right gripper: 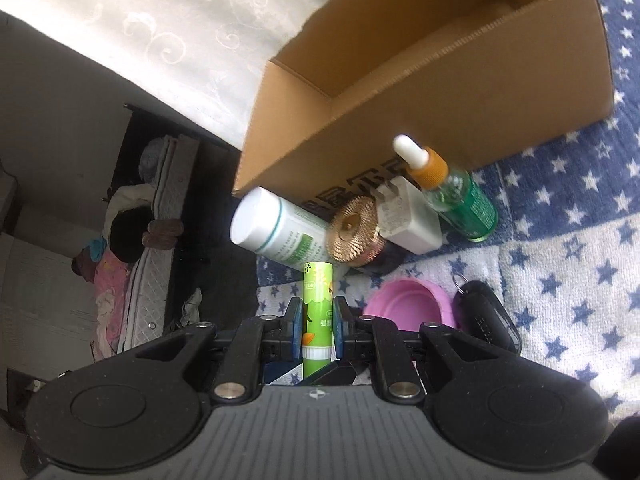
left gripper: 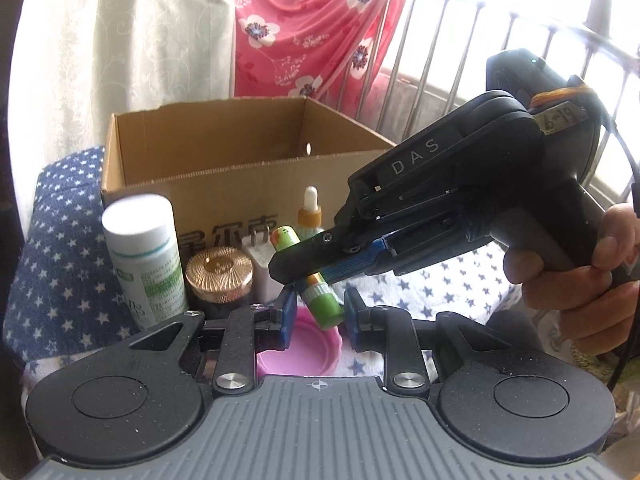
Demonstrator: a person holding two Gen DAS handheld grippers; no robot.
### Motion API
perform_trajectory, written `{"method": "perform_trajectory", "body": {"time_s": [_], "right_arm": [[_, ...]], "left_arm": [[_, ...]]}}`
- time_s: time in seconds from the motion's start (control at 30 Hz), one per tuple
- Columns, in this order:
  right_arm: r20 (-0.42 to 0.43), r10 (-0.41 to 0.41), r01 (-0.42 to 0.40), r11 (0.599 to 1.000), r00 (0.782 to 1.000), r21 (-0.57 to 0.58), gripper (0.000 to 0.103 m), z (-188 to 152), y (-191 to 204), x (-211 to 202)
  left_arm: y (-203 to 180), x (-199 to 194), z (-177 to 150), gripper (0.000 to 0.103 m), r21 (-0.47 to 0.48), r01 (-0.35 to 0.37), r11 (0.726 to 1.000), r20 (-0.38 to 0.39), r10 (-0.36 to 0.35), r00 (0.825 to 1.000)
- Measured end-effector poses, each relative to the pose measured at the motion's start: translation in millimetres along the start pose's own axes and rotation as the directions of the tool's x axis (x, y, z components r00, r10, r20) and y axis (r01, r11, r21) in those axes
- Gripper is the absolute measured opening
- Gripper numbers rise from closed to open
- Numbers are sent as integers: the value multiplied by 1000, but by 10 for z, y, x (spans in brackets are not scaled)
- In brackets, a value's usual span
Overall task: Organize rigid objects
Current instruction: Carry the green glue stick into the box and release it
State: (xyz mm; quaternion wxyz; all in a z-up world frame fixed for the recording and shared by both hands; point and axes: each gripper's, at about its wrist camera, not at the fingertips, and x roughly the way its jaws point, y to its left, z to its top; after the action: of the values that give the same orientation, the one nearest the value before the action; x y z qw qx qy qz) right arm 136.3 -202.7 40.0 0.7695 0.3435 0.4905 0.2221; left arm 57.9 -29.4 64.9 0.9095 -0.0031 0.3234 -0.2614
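Star-print cloth, pale patterned curtain, red floral fabric, metal window bars

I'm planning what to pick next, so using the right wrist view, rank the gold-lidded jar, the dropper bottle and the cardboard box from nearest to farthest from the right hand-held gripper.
1. Gold-lidded jar: just ahead of the right hand-held gripper, slightly right.
2. Dropper bottle: farther back, to the right, beside the white plug.
3. Cardboard box: behind them all, at the top.

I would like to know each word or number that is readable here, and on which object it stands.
"DAS": on the right tongs, upper black arm.
"6-19", handwritten: tag on the same tool.
"尔市": cardboard box front; the start is hidden.
White bottle, green tube: print too small and blurred.
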Motion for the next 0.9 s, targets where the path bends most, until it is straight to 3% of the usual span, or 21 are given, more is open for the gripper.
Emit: {"method": "perform_trajectory", "body": {"time_s": [0.23,0.5,0.7,0.9], "right_arm": [[65,27,-20,995,998,-94,17,498,425,-30],[-22,-31,30,997,999,-68,17,1411,521,567],[-104,-155,148,987,982,-65,17,1943,428,1170],[-145,-204,195,978,968,-75,20,2249,369,1518]], "left_arm": [[237,-1,526,25,-28,-48,998,39,49,998],[909,532,1109,25,-103,-118,988,-80,110,991],[1213,895,1230,25,-116,-231,966,-156,212,965],[1342,898,1219,27,-123,-263,957,-162,242,957]]}}
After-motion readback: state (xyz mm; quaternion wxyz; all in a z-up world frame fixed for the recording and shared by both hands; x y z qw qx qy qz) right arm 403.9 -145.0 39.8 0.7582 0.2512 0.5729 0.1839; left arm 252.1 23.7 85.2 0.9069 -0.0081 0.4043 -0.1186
